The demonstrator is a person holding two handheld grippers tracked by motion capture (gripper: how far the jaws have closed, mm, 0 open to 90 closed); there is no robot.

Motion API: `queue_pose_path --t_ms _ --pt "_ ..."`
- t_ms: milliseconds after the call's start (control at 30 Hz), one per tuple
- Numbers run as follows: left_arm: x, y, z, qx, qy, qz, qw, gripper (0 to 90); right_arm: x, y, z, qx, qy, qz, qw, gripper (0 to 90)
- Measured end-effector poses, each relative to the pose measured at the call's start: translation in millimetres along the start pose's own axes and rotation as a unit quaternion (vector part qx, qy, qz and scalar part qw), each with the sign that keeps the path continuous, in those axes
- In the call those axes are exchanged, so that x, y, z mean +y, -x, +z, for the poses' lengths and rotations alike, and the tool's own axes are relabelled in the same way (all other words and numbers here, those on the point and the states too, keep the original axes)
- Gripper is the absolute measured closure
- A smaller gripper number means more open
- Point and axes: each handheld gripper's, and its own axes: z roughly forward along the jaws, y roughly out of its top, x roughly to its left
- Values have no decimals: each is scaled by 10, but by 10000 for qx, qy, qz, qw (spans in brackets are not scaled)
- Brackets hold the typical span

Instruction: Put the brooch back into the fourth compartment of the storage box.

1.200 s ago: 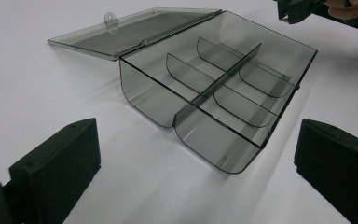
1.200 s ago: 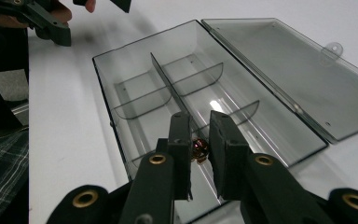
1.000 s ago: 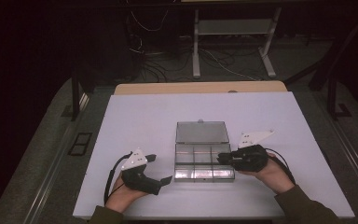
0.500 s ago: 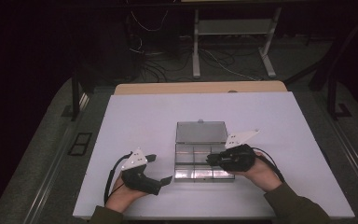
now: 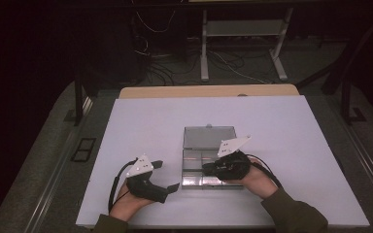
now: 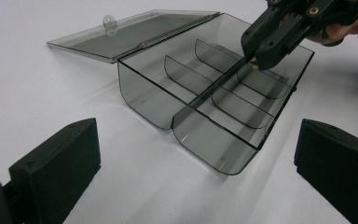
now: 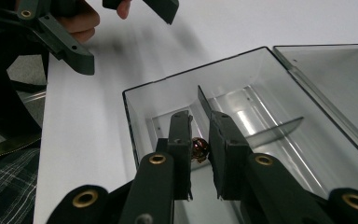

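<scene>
Item: clear plastic organiser box (image 5: 208, 167), hinged lid (image 5: 209, 137) folded fully open and lying flat on the white bench (image 5: 150, 126) behind it; the interior is split by thin dividers into several small compartments, which look bare as far as the views show. Position: near the front-centre of the bench, between the 2 hands. Right gripper (image 5: 209, 168): held over the box's right half, jaws pointing into it; in the right gripper view the jaws stand narrowly apart and pinch a small, dark reddish, shiny bead-like piece (image 7: 199, 148) at their tips, poised above a compartment at the box's near end. The same tips show in the left gripper view (image 6: 256, 58), hanging just above a divider. Left gripper (image 5: 167, 176): resting just to the left of the box, apart from it, jaws spread wide with nothing between them, the box framed between them in its own view. Status, as a judgement: the box is already opened and the small piece already picked up and brought over the box; release into a compartment is not yet done. Remaining: lower, let go, withdraw, and presumably shut the lid. The left gripper seems placed to steady the box if needed.
</scene>
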Motion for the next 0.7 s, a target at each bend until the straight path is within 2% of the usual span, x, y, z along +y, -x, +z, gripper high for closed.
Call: queue_pose_path --t_ms 267,467,533,633,700 --pt "0 -1 1 -11 1 9 10000 0 51 -42 187 91 -190 -41 9998 782" --pt "1 0 -2 -15 -6 15 10000 0 108 -61 246 147 -216 -55 9996 782" --pt "1 1 0 -14 1 13 10000 0 118 -49 281 119 -315 -233 9992 782" --pt "0 0 0 -15 -18 25 10000 0 148 -67 323 181 -369 -184 9990 782" --pt "0 0 1 -19 -12 18 10000 0 162 -65 353 143 -442 -254 9986 782"
